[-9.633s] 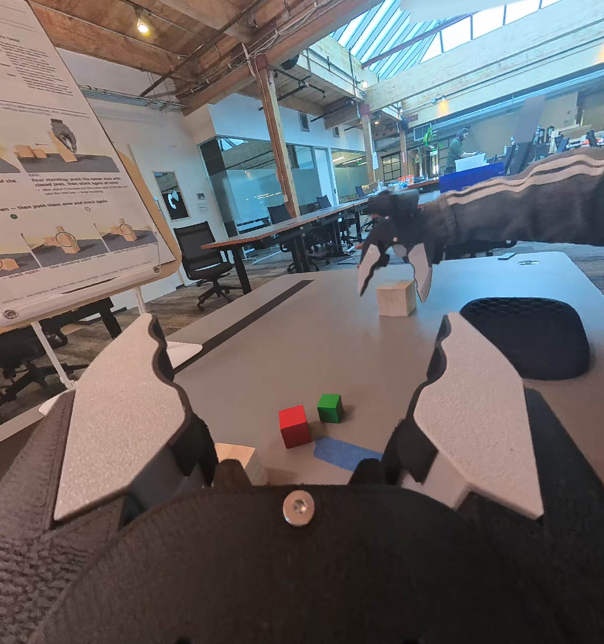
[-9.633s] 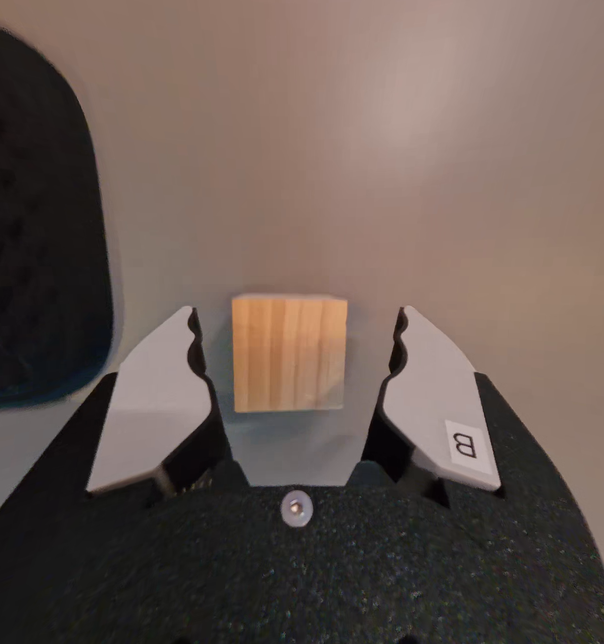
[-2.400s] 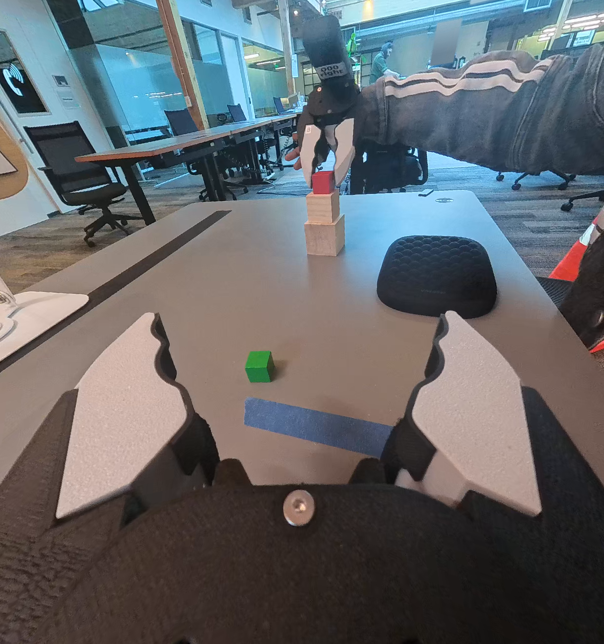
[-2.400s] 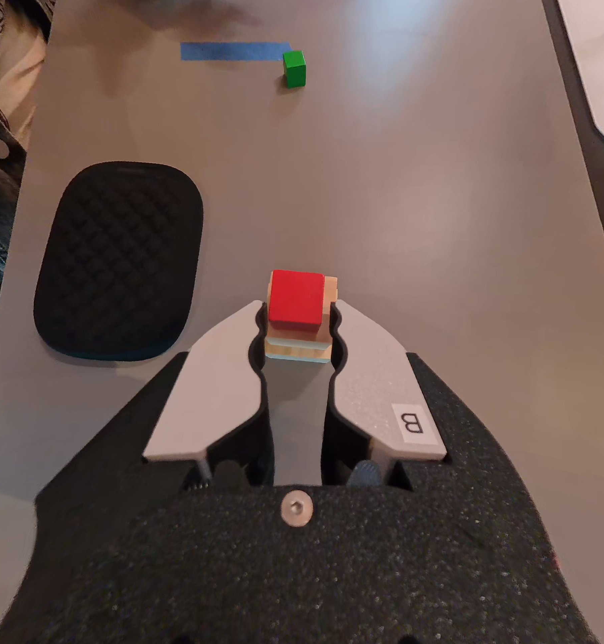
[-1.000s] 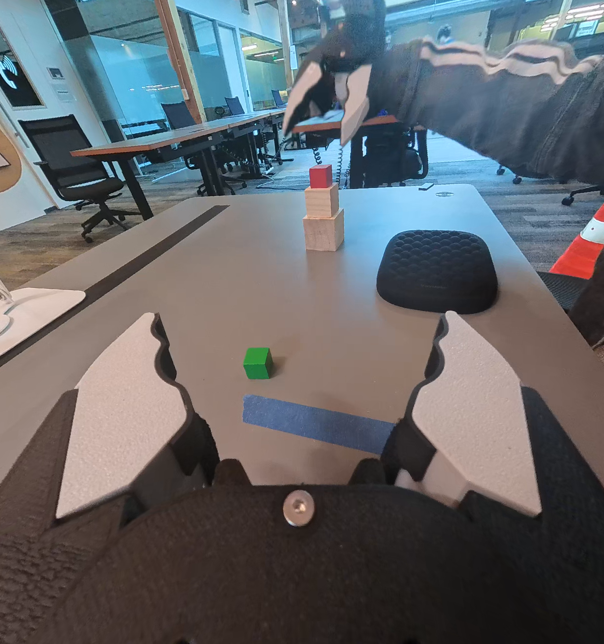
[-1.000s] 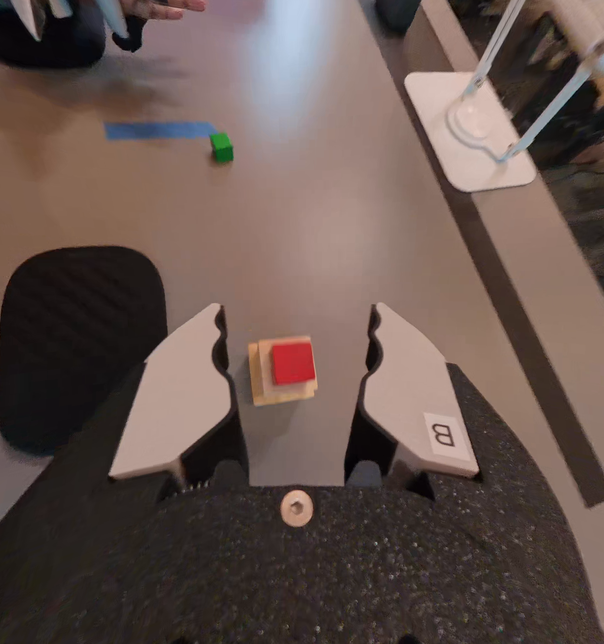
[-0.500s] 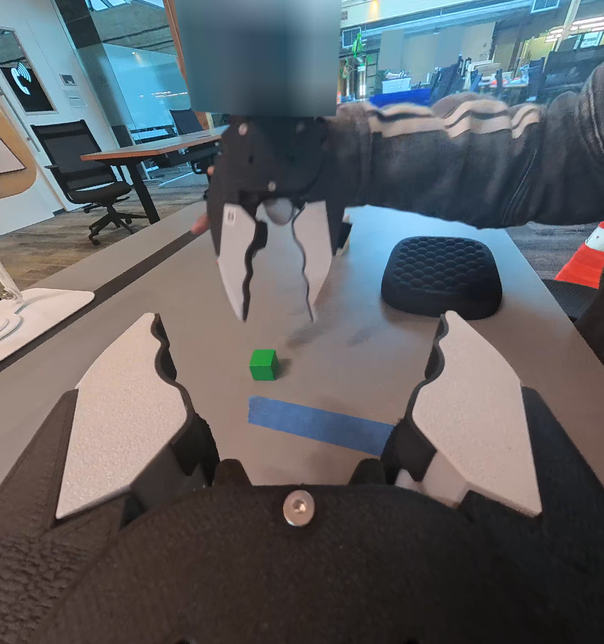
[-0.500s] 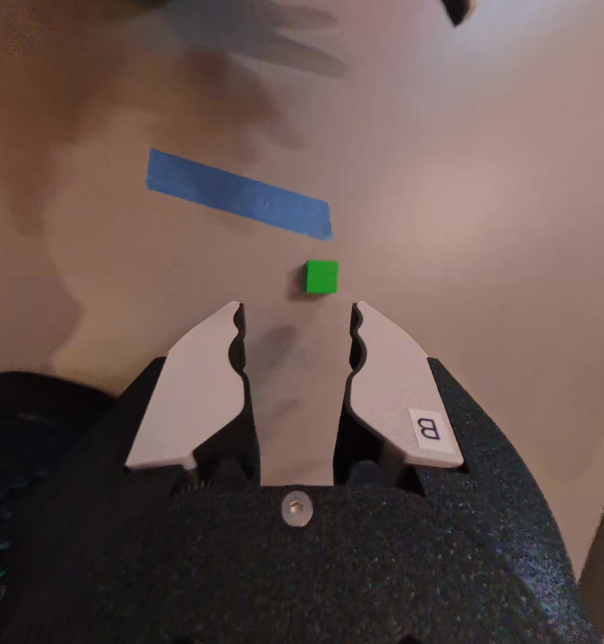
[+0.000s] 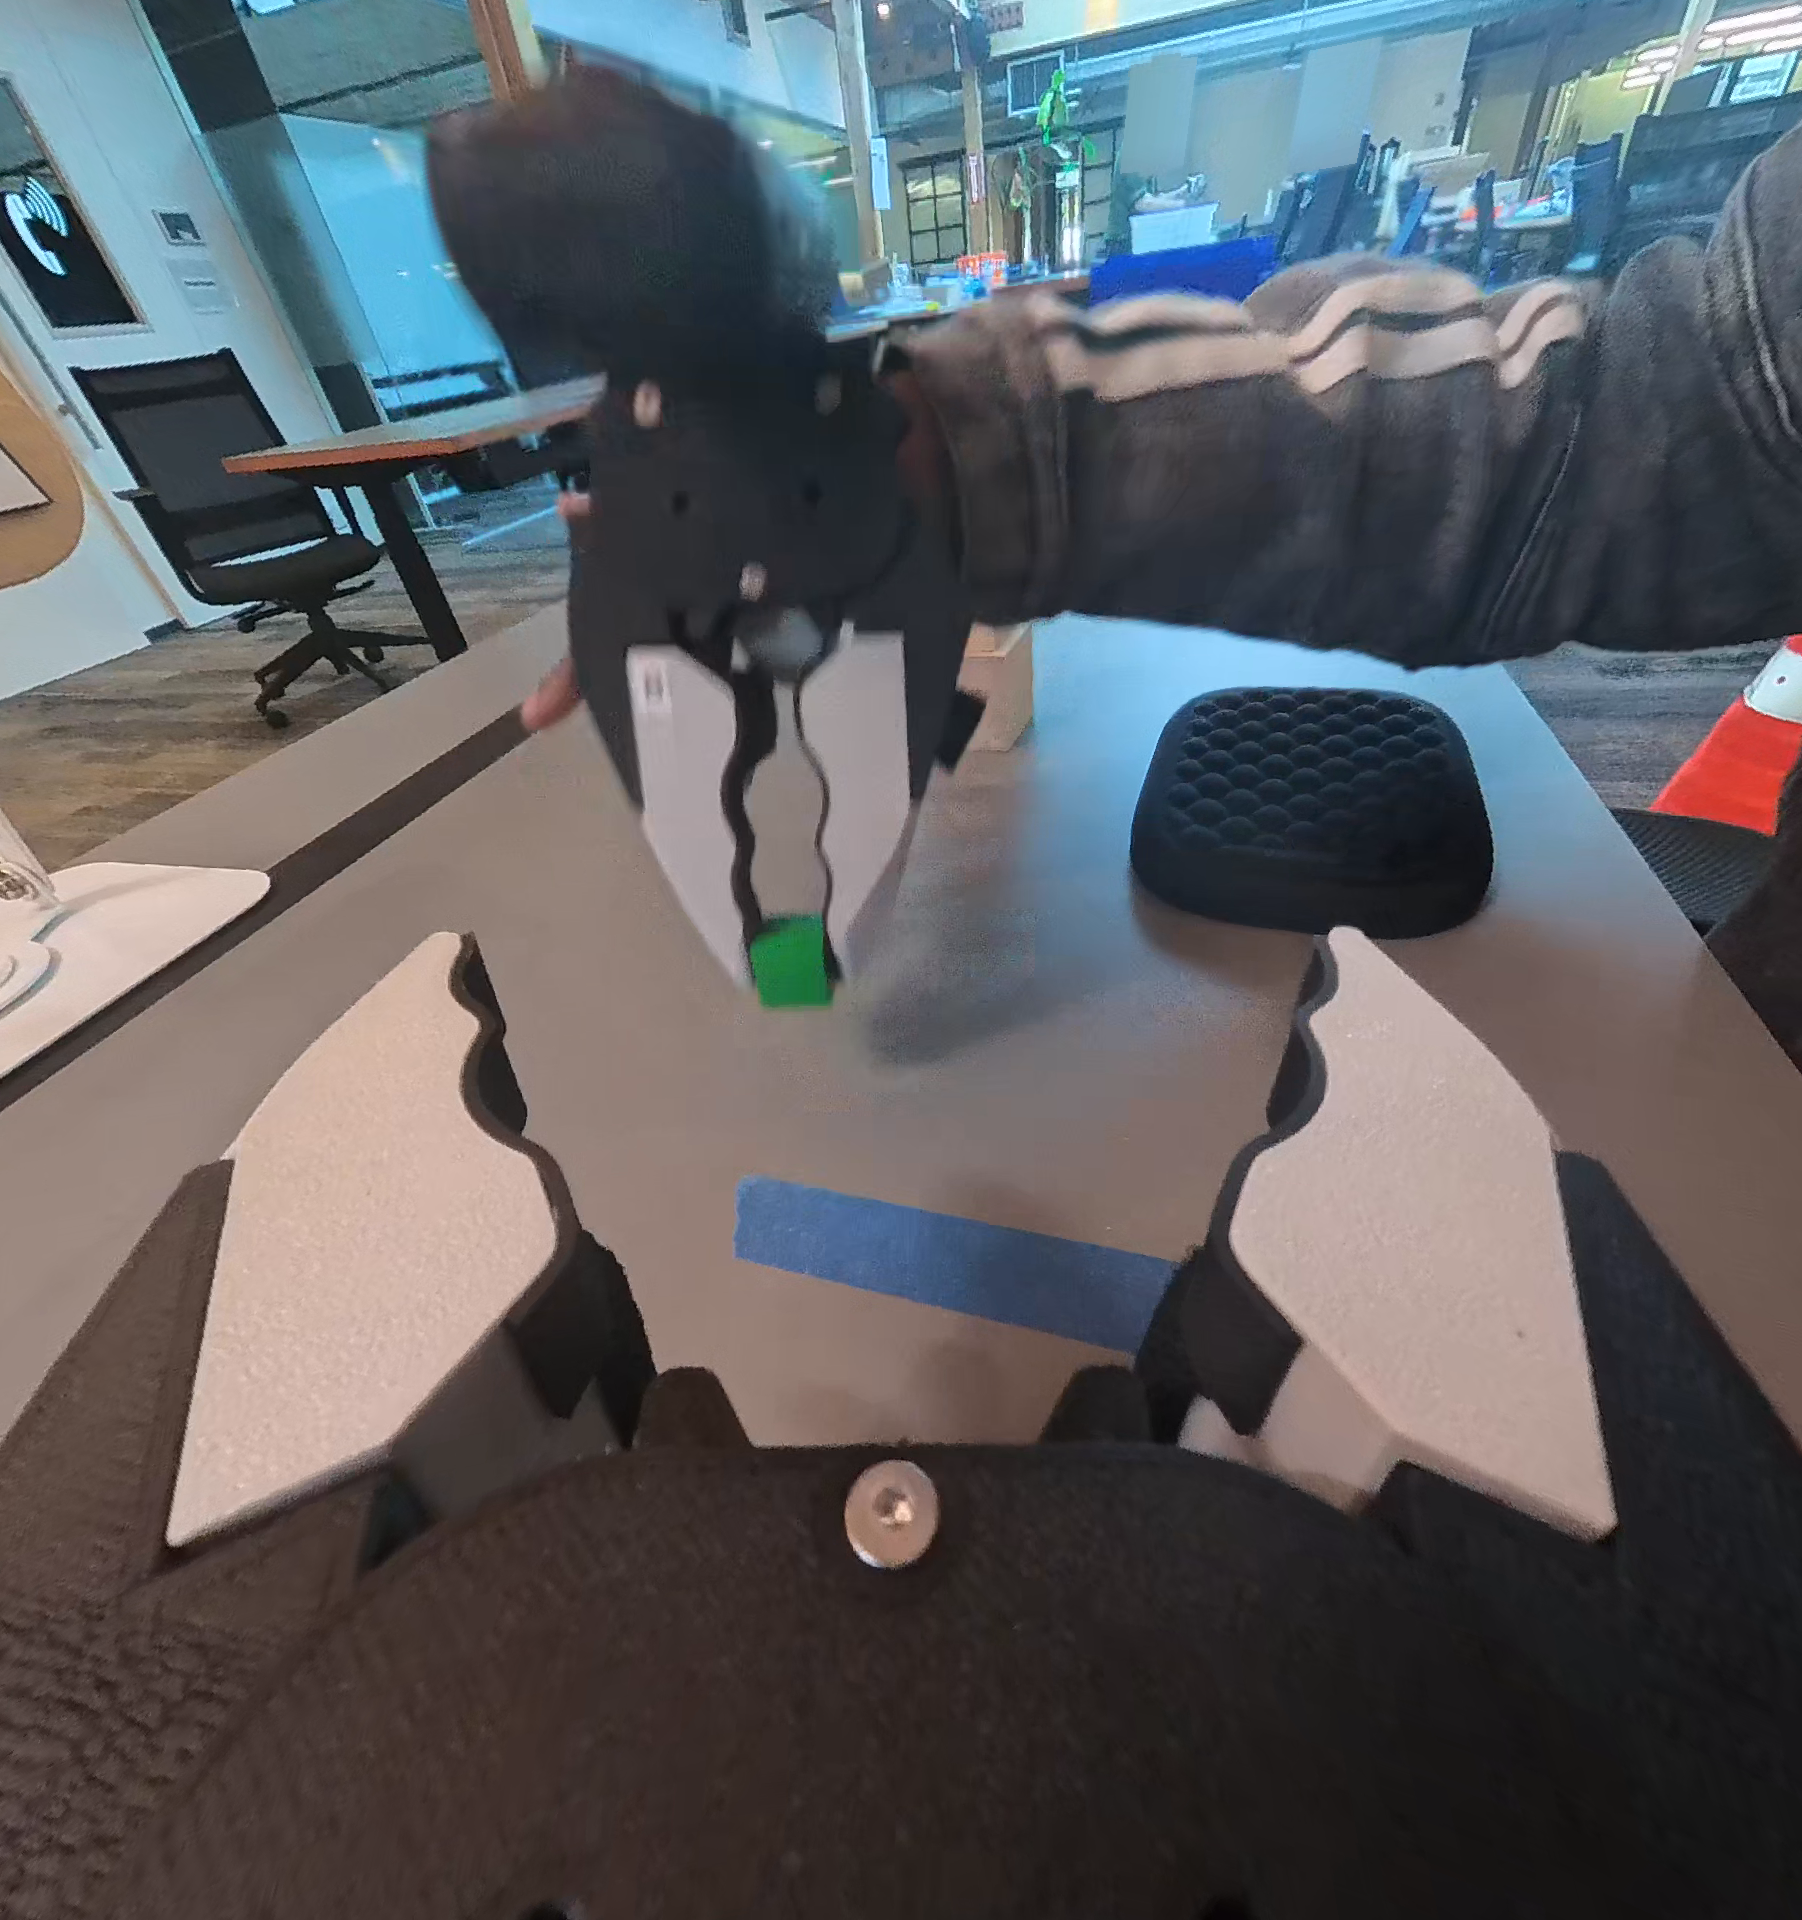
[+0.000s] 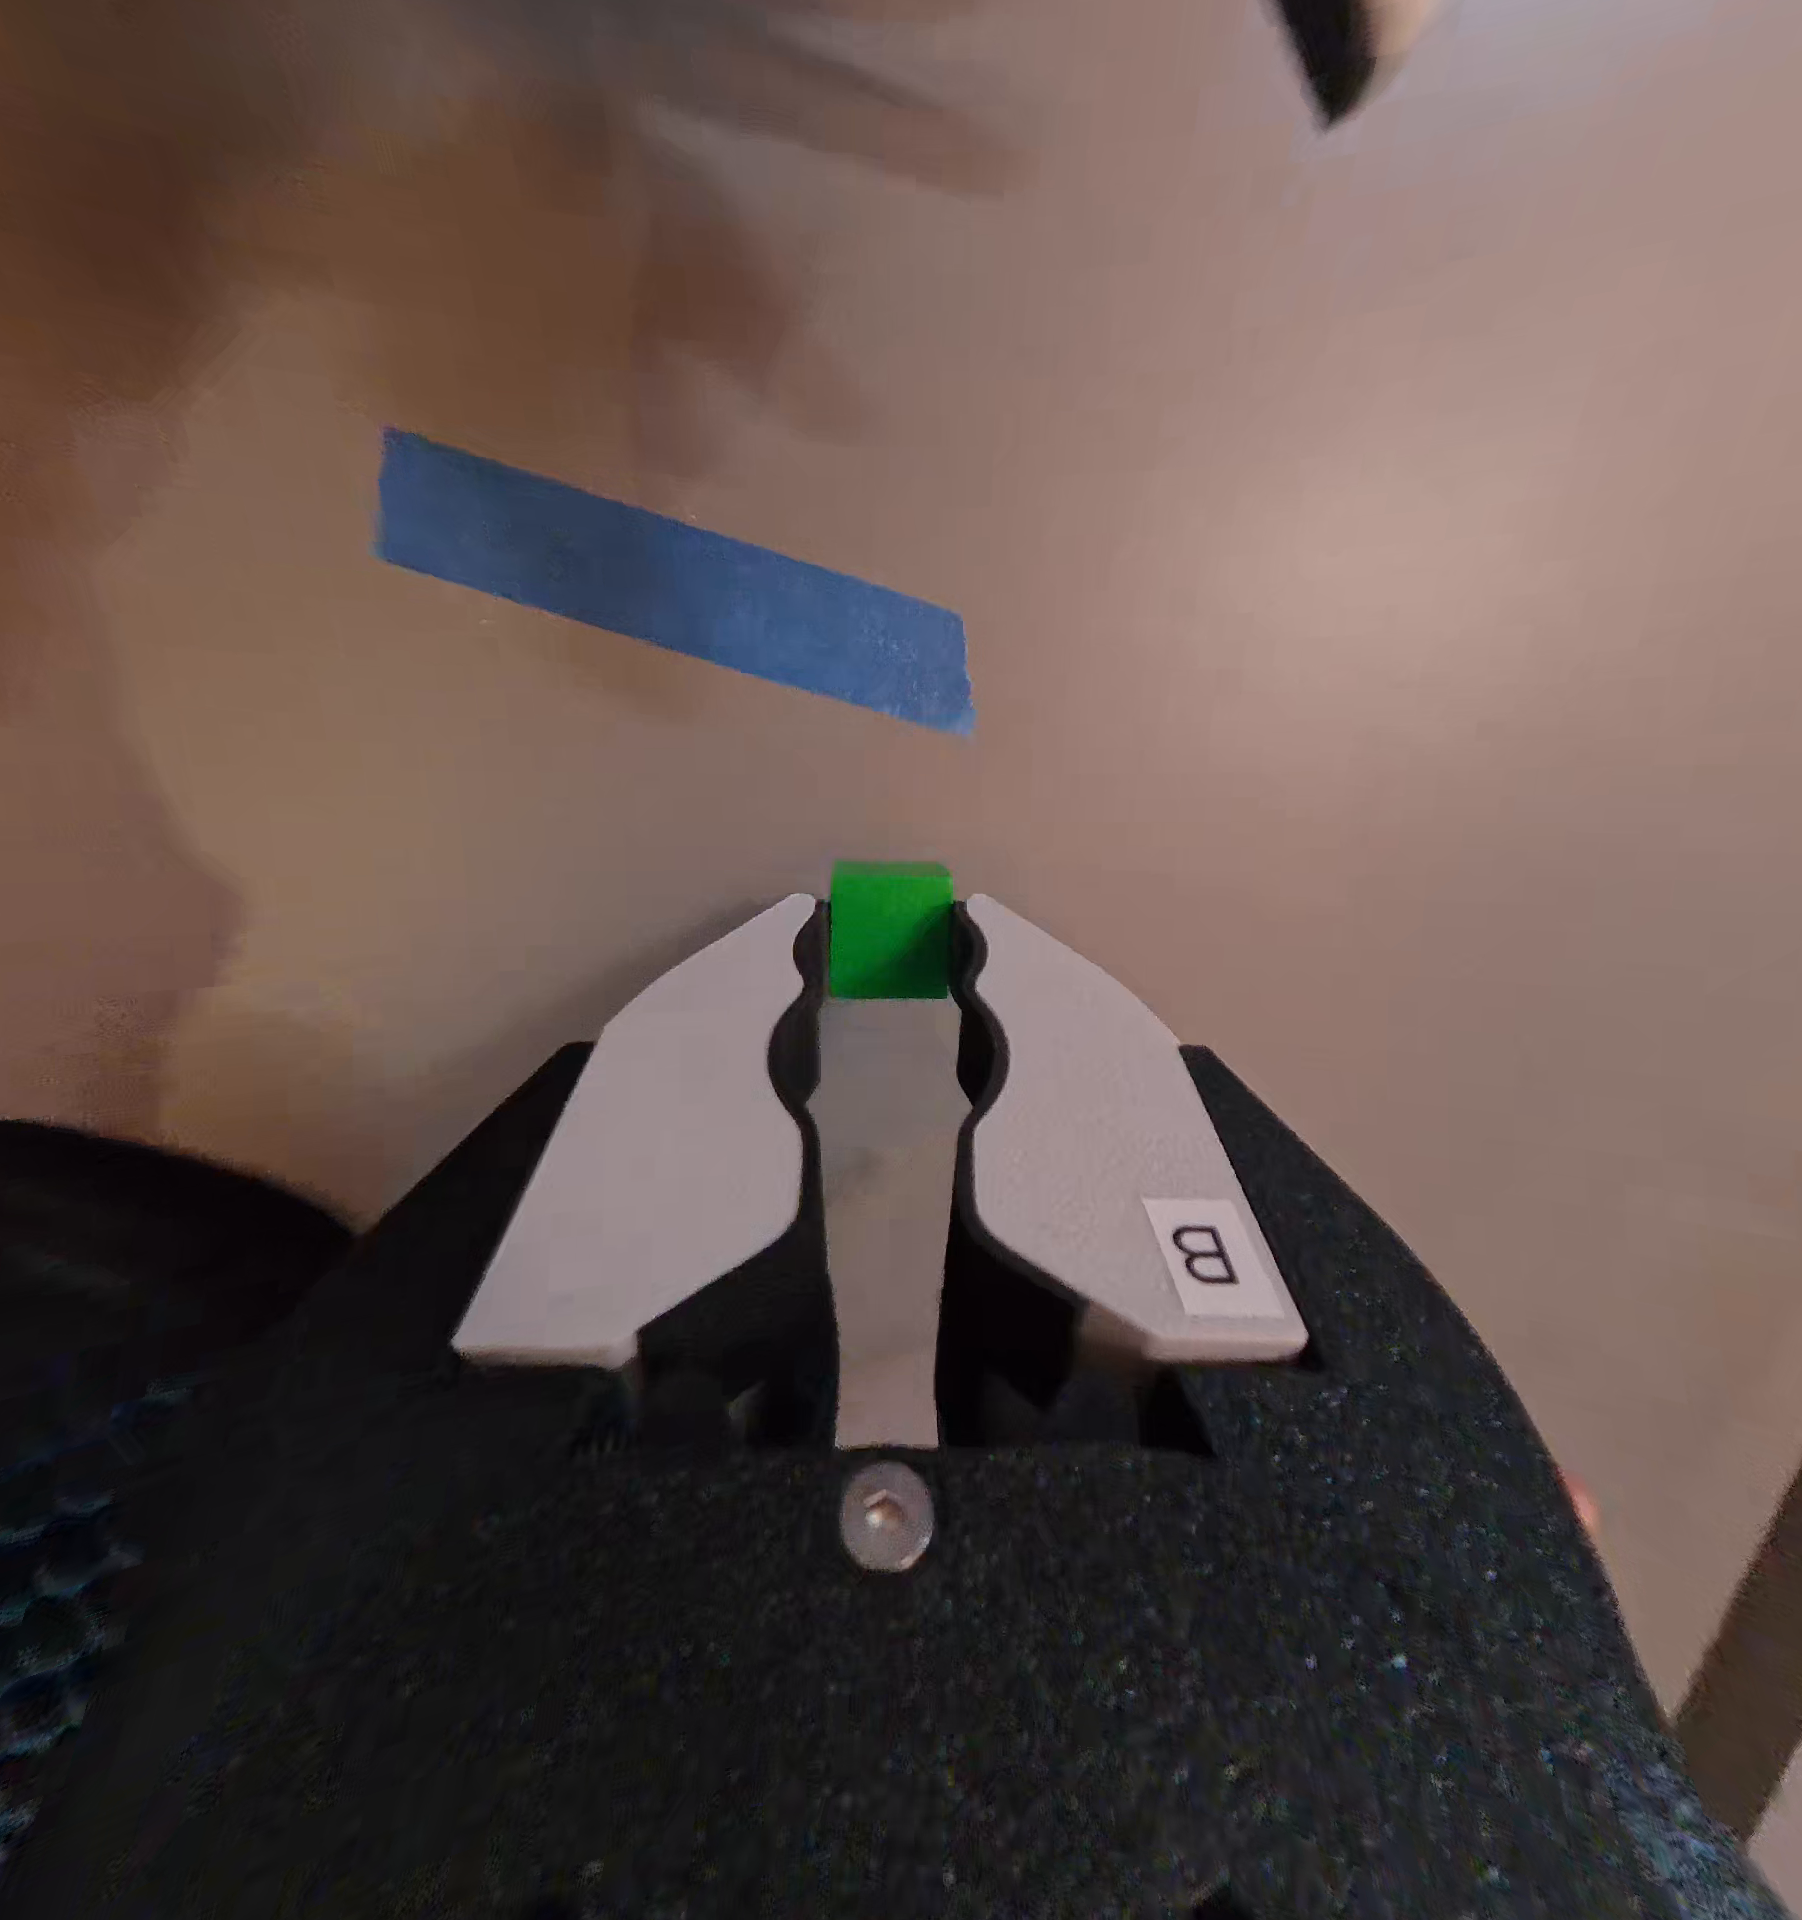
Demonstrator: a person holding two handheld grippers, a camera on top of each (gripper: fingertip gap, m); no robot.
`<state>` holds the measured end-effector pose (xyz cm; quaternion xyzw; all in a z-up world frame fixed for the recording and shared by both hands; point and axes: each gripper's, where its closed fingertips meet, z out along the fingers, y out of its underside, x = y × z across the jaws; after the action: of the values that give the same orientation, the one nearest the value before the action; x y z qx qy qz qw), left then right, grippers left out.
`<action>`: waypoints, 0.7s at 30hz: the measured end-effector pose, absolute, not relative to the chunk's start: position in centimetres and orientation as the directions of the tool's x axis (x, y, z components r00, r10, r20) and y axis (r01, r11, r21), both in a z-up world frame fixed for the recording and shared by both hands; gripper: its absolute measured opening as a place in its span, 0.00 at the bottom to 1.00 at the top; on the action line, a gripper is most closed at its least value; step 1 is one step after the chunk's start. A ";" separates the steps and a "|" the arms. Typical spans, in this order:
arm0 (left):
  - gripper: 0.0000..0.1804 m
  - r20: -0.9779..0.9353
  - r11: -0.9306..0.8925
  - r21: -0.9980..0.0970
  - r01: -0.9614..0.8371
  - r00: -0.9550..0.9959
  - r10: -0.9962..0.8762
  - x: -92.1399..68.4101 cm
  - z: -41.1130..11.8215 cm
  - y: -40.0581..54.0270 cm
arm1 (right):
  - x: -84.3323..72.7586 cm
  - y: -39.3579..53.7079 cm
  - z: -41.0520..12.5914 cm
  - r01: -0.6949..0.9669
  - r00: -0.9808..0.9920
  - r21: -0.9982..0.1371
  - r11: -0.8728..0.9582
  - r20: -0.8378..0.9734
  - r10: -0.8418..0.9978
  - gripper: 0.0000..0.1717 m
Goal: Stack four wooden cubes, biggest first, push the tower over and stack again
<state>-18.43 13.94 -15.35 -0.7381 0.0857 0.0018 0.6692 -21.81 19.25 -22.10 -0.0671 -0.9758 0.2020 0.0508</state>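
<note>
My right gripper (image 10: 891, 914) is shut on the small green cube (image 10: 890, 940), with both pads pressed on its sides at the fingertips. In the left wrist view the right gripper (image 9: 788, 961) points down at the grey table (image 9: 606, 997) with the green cube (image 9: 791, 961) between its tips. Whether the cube rests on the table or is just off it I cannot tell. The bottom wooden cube (image 9: 1001, 686) of the tower shows behind the right gripper; the rest of the tower is hidden. My left gripper (image 9: 897, 1049) is wide open and empty, low over the near table.
A strip of blue tape (image 9: 954, 1273) lies on the table between my left fingers and also shows in the right wrist view (image 10: 668, 582). A black quilted pad (image 9: 1312, 810) sits at the right. A white stand base (image 9: 97, 935) is at the left edge.
My right gripper left the three-cube tower, moved over to the green cube, came down and closed its pads on it. My left gripper stayed open and still.
</note>
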 end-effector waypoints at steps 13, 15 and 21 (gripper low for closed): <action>0.77 -0.125 -0.091 -0.986 -0.138 0.983 -0.136 -18.1 -15.4 14.1 | -12.3 40.5 -11.8 0.389 -0.902 -0.256 0.885 0.090 0.422 0.13; 0.77 -0.122 -0.093 -0.986 -0.136 0.983 -0.137 -18.1 -15.5 14.1 | -11.6 42.1 -12.6 0.421 -0.890 -0.262 0.868 0.063 0.451 0.13; 0.77 -0.118 -0.090 -0.987 -0.131 0.983 -0.139 -18.1 -15.5 14.1 | -11.8 43.6 -14.0 0.443 -0.880 -0.281 0.851 0.042 0.472 0.13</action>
<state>-18.13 14.09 -15.51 -0.7384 0.0915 -0.0027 0.6681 -11.78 43.62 -14.04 -0.2383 -0.9605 0.1326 0.0549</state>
